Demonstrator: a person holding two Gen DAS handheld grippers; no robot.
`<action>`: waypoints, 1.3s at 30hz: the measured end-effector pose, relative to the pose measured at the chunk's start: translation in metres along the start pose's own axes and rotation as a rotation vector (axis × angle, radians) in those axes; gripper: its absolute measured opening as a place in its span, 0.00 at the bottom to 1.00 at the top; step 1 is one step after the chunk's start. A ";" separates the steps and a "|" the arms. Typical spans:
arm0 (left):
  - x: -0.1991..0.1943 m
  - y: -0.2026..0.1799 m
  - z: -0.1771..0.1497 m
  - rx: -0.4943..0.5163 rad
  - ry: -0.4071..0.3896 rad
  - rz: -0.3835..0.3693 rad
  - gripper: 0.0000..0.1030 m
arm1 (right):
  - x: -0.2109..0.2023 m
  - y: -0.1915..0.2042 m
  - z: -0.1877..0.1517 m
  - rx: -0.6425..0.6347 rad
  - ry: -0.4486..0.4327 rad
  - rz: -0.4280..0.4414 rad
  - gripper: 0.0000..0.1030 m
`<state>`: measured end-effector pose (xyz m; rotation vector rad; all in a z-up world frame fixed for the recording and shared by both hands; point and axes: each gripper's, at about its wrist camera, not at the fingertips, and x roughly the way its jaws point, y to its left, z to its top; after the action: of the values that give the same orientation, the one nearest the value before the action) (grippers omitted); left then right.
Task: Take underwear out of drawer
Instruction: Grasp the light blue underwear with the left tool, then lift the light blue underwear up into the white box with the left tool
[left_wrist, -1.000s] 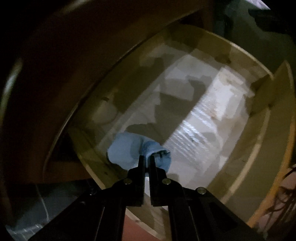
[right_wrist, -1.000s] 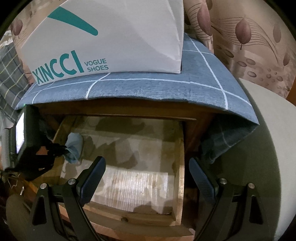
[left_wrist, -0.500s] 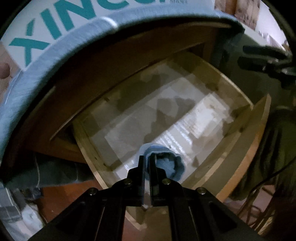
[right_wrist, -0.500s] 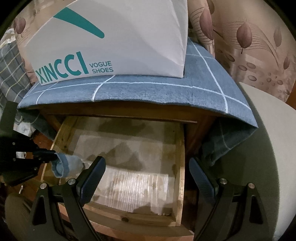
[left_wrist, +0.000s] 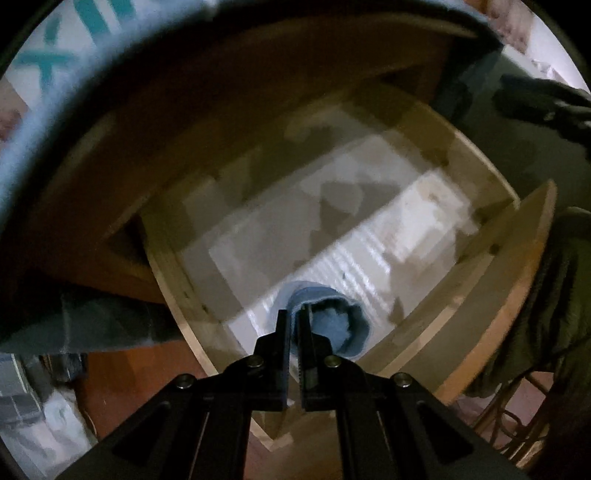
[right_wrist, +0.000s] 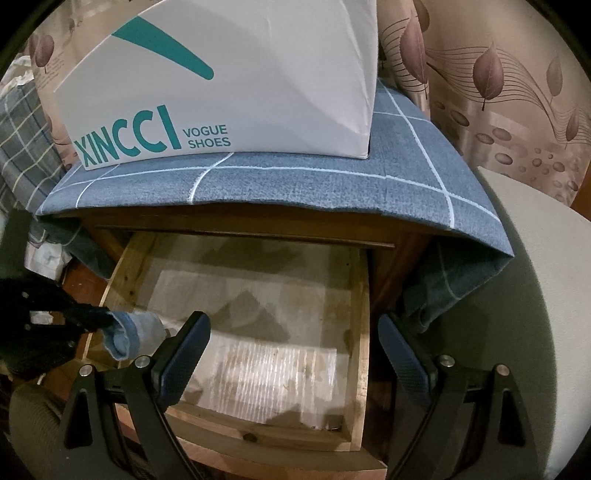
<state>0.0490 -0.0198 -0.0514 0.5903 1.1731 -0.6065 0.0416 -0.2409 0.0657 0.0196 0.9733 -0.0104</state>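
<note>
My left gripper (left_wrist: 293, 314) is shut on the blue underwear (left_wrist: 340, 325), a small bunched piece of cloth hanging from its fingertips above the open wooden drawer (left_wrist: 517, 266). From the right wrist view the left gripper (right_wrist: 99, 317) holds the blue underwear (right_wrist: 129, 334) over the drawer's left wall (right_wrist: 110, 280). My right gripper (right_wrist: 295, 332) stands open above the drawer's front part, nothing between its fingers. The drawer floor carries only a pale paper liner (right_wrist: 258, 332).
A white shoe box (right_wrist: 229, 81) sits on a blue checked cloth (right_wrist: 332, 184) covering the nightstand top. A leaf-patterned curtain (right_wrist: 498, 81) hangs behind. A pale rounded seat (right_wrist: 535, 314) lies to the right. Plaid fabric (right_wrist: 18, 136) is at the left.
My left gripper has lifted the blue underwear off the drawer floor and carried it toward the drawer's left wall and front. The right gripper has stayed still and open.
</note>
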 end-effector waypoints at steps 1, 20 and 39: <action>0.003 0.002 0.001 -0.011 0.005 -0.003 0.03 | 0.000 0.000 0.000 0.000 0.001 0.001 0.88; 0.038 -0.002 0.008 -0.035 0.138 -0.062 0.44 | 0.002 -0.003 0.001 0.014 0.007 0.030 0.88; -0.021 0.008 0.015 -0.112 -0.006 -0.039 0.04 | 0.001 0.002 0.000 0.004 0.004 0.012 0.88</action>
<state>0.0588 -0.0216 -0.0267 0.4710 1.2068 -0.5719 0.0423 -0.2388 0.0646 0.0289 0.9772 -0.0017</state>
